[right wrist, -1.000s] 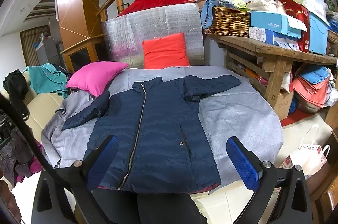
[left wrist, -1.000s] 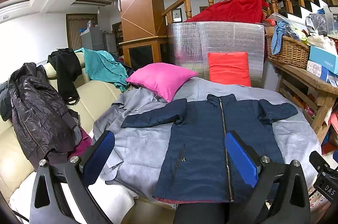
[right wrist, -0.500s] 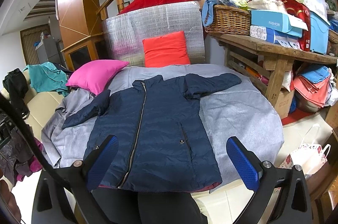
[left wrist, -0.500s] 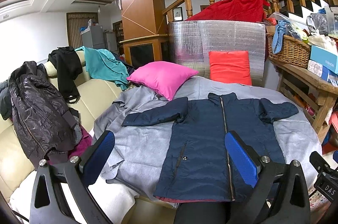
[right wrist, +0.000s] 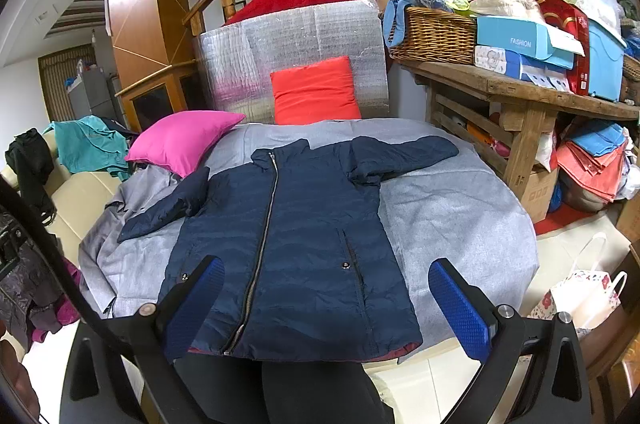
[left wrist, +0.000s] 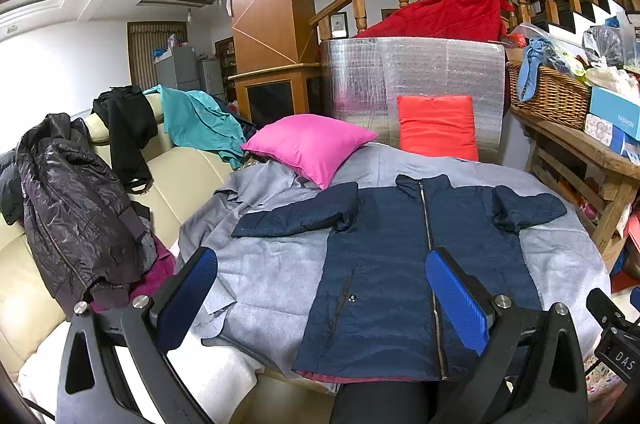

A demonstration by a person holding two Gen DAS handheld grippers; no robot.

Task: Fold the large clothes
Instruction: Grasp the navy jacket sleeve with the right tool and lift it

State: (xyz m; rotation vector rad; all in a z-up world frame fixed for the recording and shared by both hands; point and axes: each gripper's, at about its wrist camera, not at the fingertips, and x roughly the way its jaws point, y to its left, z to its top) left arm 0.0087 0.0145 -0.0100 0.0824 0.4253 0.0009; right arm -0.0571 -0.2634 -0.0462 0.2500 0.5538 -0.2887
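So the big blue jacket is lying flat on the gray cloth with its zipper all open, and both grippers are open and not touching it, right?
Not quite: the zipper is closed, not open. In the right wrist view the navy jacket is zipped from hem to collar. The rest holds: it lies flat on the gray cloth, and the left gripper and right gripper are both open, holding nothing.

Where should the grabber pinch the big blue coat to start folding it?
Probably a sleeve cuff. The navy coat lies flat, zipped, front up on the grey cloth, both sleeves spread out. The left gripper could pinch the left sleeve's end from the outer side, since that edge lies free, then swing it across the chest.
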